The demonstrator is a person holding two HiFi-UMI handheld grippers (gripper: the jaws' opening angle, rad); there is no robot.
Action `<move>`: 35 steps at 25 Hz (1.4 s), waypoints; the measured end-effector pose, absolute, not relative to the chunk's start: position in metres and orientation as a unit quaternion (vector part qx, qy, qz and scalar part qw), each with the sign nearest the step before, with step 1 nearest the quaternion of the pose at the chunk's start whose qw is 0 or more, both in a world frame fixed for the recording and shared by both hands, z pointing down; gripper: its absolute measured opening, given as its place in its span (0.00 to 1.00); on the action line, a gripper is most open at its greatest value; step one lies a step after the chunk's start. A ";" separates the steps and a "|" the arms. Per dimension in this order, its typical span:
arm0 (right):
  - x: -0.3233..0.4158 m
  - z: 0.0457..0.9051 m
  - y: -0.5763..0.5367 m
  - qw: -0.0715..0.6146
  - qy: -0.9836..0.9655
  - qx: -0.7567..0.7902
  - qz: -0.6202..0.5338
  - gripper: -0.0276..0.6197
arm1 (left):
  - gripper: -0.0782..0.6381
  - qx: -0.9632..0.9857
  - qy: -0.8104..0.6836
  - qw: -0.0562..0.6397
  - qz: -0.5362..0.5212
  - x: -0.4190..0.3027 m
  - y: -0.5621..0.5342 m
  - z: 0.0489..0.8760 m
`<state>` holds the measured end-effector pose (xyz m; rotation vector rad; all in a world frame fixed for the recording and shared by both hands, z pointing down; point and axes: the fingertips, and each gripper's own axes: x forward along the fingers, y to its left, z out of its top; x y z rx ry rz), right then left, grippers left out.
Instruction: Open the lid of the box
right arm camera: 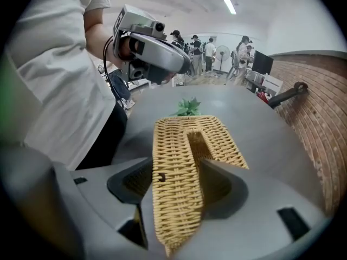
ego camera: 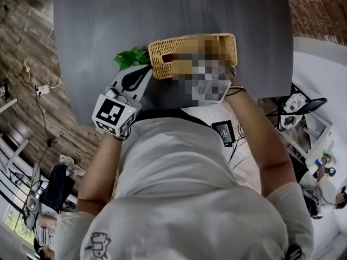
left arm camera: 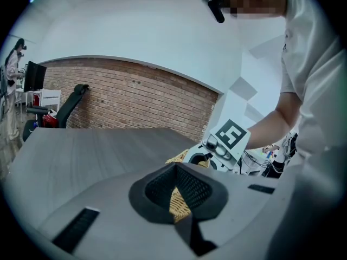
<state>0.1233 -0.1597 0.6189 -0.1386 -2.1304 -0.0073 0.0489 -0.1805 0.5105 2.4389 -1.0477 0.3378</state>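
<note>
Your right tongs [right arm camera: 176, 186] clamped the woven wicker lid [right arm camera: 172, 150], tilted up; your left tongs [left arm camera: 177, 198] pinched the box [ego camera: 217, 45] edge on the grey tabletop [right arm camera: 255, 112], a brick wall [right arm camera: 320, 118] beside it.

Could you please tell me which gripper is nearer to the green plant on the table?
Left. The left gripper grips the wicker box at the end beside the green plant; the right gripper holds the box's opposite end, with the box between it and the plant.
</note>
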 end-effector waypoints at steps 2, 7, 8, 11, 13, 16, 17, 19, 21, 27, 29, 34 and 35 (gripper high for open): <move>0.122 0.613 -0.160 0.480 -0.875 -0.065 0.007 0.46 | 0.12 0.887 -0.381 0.230 0.123 0.047 -0.181 0.510; 0.119 0.595 -0.162 0.472 -0.878 -0.081 0.020 0.43 | 0.12 0.887 -0.381 0.231 0.123 0.043 -0.184 0.508; 0.119 0.591 -0.163 0.468 -0.879 -0.083 0.022 0.42 | 0.12 0.887 -0.382 0.231 0.123 0.043 -0.185 0.507; 0.118 0.581 -0.166 0.461 -0.882 -0.088 0.031 0.41 | 0.12 0.886 -0.383 0.232 0.119 0.040 -0.187 0.503; 0.117 0.574 -0.167 0.459 -0.883 -0.093 0.032 0.40 | 0.12 0.887 -0.384 0.231 0.115 0.039 -0.188 0.498; 0.114 0.560 -0.172 0.449 -0.887 -0.101 0.028 0.34 | 0.12 0.888 -0.386 0.226 0.111 0.036 -0.192 0.491; 0.113 0.555 -0.173 0.446 -0.889 -0.103 0.027 0.29 | 0.12 0.888 -0.387 0.225 0.111 0.035 -0.194 0.489; 0.112 0.549 -0.176 0.445 -0.888 -0.108 0.023 0.26 | 0.12 0.887 -0.388 0.224 0.110 0.033 -0.196 0.488; 0.111 0.545 -0.179 0.448 -0.887 -0.115 0.017 0.25 | 0.12 0.887 -0.389 0.224 0.108 0.033 -0.198 0.487; 0.103 0.521 -0.204 0.431 -0.897 -0.097 -0.004 0.18 | 0.12 0.888 -0.393 0.216 0.104 0.028 -0.206 0.480; 0.100 0.514 -0.215 0.426 -0.900 -0.090 -0.010 0.16 | 0.12 0.887 -0.396 0.215 0.102 0.026 -0.209 0.478; 0.089 0.503 -0.247 0.420 -0.904 -0.069 -0.029 0.12 | 0.12 0.883 -0.399 0.223 0.104 0.018 -0.213 0.484; 0.087 0.503 -0.253 0.420 -0.905 -0.066 -0.031 0.12 | 0.12 0.883 -0.399 0.225 0.104 0.016 -0.214 0.486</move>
